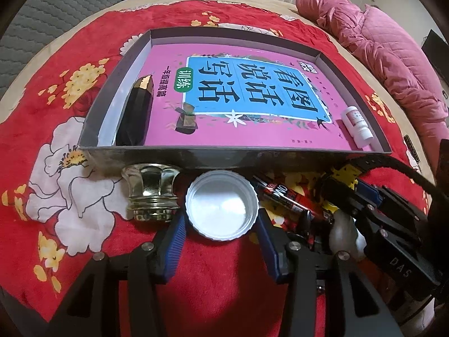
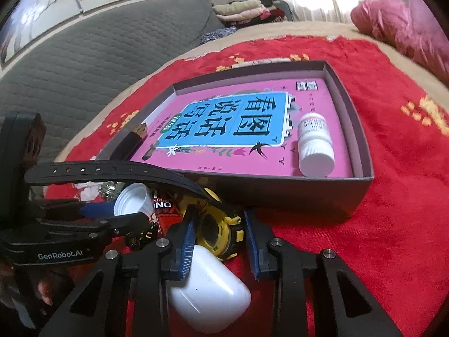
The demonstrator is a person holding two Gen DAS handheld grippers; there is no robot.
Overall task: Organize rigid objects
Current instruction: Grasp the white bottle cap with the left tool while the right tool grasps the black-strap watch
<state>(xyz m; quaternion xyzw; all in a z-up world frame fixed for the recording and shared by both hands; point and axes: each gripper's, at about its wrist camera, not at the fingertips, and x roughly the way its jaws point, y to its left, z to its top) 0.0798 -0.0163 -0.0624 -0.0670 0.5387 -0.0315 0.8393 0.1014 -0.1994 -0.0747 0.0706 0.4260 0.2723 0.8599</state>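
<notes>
A white round cap [image 1: 221, 205] lies open side up on the red cloth in front of the grey box [image 1: 196, 158]. My left gripper [image 1: 221, 224] is open, its blue pads [image 1: 176, 236] flanking the cap's rim. A yellow-and-black watch [image 2: 216, 233] stands on edge, its black strap [image 2: 112, 168] arching off to the left. My right gripper [image 2: 220, 238] is shut on the watch body. A white earbud case [image 2: 210, 300] lies under that gripper. The box holds a pink book [image 1: 252, 129], a black faceted tube [image 1: 134, 118] and a small white bottle [image 1: 357, 129].
A gold-and-clear bottle top [image 1: 153, 193] stands left of the cap, and a red printed tube [image 1: 283, 196] lies to its right. The two grippers work close together. A pink quilted jacket [image 1: 378, 42] lies far right, and grey quilted cushions [image 2: 98, 56] beyond the cloth.
</notes>
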